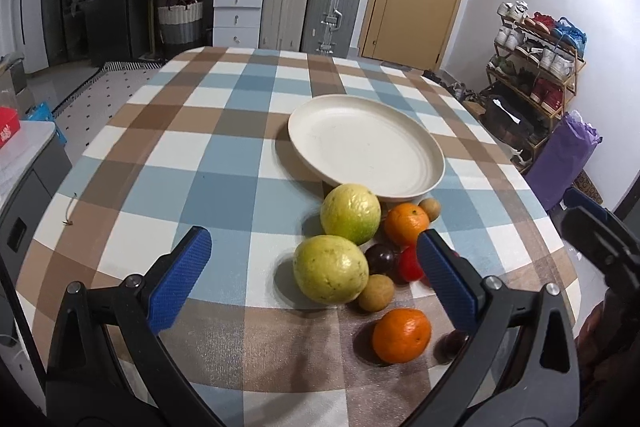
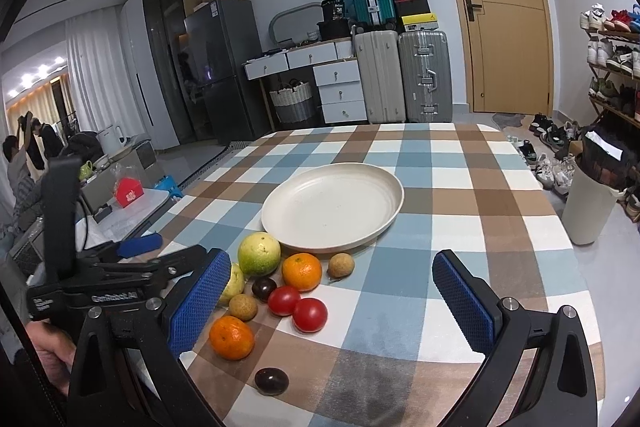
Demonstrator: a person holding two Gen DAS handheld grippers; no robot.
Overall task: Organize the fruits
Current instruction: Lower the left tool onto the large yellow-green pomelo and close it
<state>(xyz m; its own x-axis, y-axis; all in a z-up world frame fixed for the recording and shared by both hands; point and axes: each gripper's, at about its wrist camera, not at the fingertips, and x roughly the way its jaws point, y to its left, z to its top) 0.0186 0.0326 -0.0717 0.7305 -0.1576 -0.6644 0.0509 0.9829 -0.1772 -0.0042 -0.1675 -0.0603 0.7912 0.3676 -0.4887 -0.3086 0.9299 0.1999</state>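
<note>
Both the left gripper (image 1: 314, 281) and the right gripper (image 2: 332, 301) hover with jaws spread wide, holding nothing. The fruits (image 2: 280, 291) lie clustered on the checked table (image 2: 460, 195), just in front of the empty white plate (image 2: 332, 207).

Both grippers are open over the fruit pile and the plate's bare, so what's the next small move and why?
Probably lower the left gripper onto the near yellow-green fruit. Its jaws stand wide open with that fruit between them, every fruit lies on the tablecloth, and the plate holds nothing. The right gripper hangs open too, above the two tomatoes.
</note>
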